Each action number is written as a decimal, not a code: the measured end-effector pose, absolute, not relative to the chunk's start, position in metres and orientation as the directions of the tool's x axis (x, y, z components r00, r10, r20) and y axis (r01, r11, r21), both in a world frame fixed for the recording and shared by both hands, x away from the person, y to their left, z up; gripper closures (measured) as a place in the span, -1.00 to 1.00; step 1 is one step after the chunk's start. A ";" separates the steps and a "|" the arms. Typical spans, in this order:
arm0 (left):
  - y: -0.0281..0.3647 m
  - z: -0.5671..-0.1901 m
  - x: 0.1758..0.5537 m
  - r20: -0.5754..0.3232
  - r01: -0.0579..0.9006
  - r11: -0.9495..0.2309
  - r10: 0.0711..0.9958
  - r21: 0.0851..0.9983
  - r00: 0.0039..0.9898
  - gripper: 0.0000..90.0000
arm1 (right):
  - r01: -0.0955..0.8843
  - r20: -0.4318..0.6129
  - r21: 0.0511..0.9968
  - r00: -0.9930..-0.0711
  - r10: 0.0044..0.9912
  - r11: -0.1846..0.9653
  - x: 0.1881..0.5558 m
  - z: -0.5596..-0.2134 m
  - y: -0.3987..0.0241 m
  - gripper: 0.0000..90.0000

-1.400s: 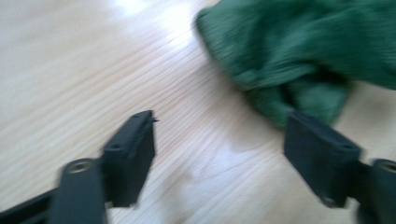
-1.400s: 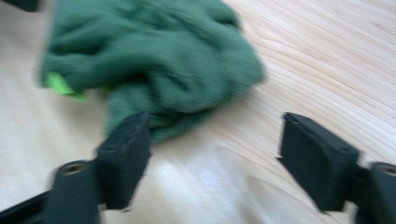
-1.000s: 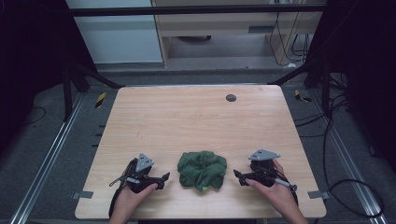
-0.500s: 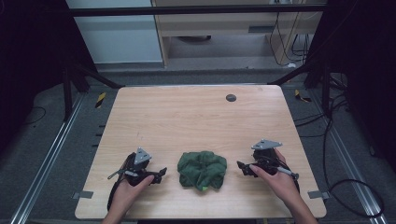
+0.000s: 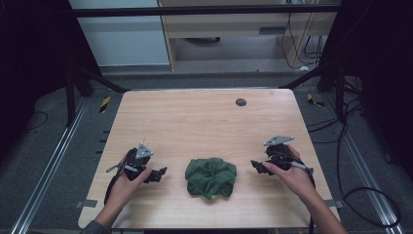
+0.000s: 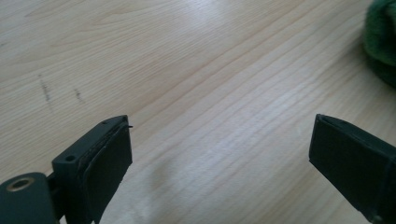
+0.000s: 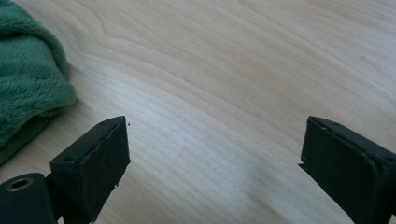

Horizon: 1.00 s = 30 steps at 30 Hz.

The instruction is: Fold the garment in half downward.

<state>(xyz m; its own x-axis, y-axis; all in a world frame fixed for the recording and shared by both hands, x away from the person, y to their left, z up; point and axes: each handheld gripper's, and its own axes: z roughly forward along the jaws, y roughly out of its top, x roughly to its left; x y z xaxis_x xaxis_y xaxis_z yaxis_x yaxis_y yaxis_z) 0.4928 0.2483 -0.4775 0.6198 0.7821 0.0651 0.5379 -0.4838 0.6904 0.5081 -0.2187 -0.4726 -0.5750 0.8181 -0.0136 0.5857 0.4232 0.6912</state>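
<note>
You're at the pre-grasp step, w/ left hand-held gripper (image 5: 158, 173) and right hand-held gripper (image 5: 256, 166) both wide, empty, flanking the crumpled green cloth (image 5: 211, 177) mid-front on the tabletop (image 5: 195, 117); next, prob. close in on its edges.

Bare table (image 5: 204, 122) lies open all round; only the crumpled green cloth (image 5: 211, 177) blocks the near middle.

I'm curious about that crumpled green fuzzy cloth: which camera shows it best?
The high view: the whole crumpled green fuzzy cloth lies bunched between both grippers. The left gripper view catches an edge at top right; the right gripper view shows part of it, close enough to see its pile.
</note>
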 end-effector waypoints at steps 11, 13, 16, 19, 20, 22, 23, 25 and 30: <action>0.261 -0.487 0.509 0.079 0.554 -0.472 0.805 0.685 0.588 -0.88 | 0.599 -0.020 0.677 -0.566 0.824 0.428 0.529 -0.472 -0.223 -0.80; 0.263 -0.488 0.511 0.085 0.556 -0.473 0.808 0.683 0.583 -0.88 | 0.608 -0.007 0.675 -0.561 0.828 0.418 0.532 -0.474 -0.224 -0.80; 0.266 -0.489 0.514 0.098 0.557 -0.467 0.819 0.687 0.565 -0.88 | 0.620 -0.001 0.670 -0.549 0.836 0.408 0.537 -0.477 -0.225 -0.80; 0.268 -0.491 0.517 0.092 0.562 -0.451 0.829 0.694 0.552 -0.88 | 0.630 0.017 0.674 -0.535 0.845 0.386 0.542 -0.480 -0.227 -0.79; 0.268 -0.492 0.518 0.089 0.562 -0.444 0.832 0.698 0.547 -0.88 | 0.637 0.031 0.677 -0.526 0.850 0.370 0.544 -0.482 -0.228 -0.79; 0.270 -0.493 0.520 0.091 0.562 -0.443 0.834 0.699 0.544 -0.88 | 0.641 0.037 0.678 -0.517 0.855 0.358 0.547 -0.484 -0.228 -0.79; 0.271 -0.493 0.521 0.093 0.562 -0.445 0.834 0.697 0.544 -0.88 | 0.639 0.033 0.680 -0.516 0.856 0.360 0.548 -0.485 -0.228 -0.79; 0.273 -0.494 0.524 0.082 0.568 -0.431 0.840 0.701 0.536 -0.88 | 0.640 0.037 0.685 -0.508 0.860 0.349 0.551 -0.486 -0.227 -0.79; 0.278 -0.496 0.529 0.054 0.579 -0.390 0.858 0.716 0.511 -0.88 | 0.632 0.034 0.704 -0.485 0.874 0.324 0.555 -0.489 -0.227 -0.79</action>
<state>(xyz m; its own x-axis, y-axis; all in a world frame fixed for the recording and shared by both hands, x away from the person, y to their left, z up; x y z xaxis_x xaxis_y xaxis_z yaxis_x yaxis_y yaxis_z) 0.5293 0.2777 -0.4965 0.5110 0.8579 0.0539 0.5789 -0.3898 0.7162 0.5550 -0.2267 -0.4888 -0.4852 0.8738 0.0339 0.6322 0.3238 0.7039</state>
